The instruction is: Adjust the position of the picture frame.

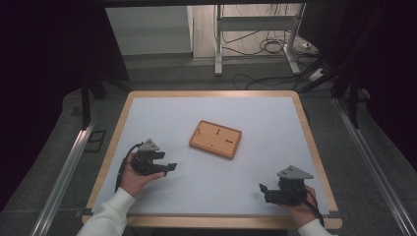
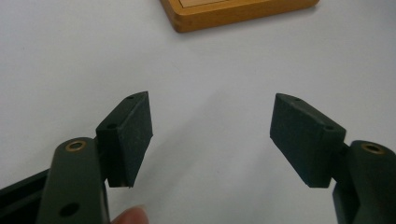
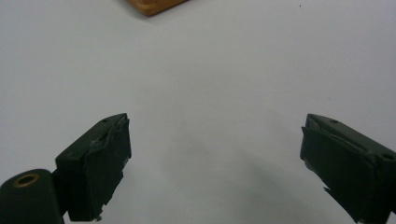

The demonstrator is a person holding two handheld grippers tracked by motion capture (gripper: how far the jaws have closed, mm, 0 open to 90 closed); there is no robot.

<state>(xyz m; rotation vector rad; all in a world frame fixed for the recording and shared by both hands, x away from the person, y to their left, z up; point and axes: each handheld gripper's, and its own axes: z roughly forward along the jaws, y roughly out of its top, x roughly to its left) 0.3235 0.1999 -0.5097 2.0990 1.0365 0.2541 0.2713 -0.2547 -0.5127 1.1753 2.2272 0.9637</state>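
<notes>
Grey floor (image 1: pixel 162 73), tangled cables (image 1: pixel 265 46), metal stand (image 1: pixel 219 39) behind.

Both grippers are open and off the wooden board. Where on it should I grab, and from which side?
Probably the near-left short edge of the wooden board, with the left gripper, which is closer than the right gripper. The board lies flat and skewed on the table, so only its thin raised rim offers a hold. Come in low from the left, one jaw above the rim and one sliding beneath.
</notes>
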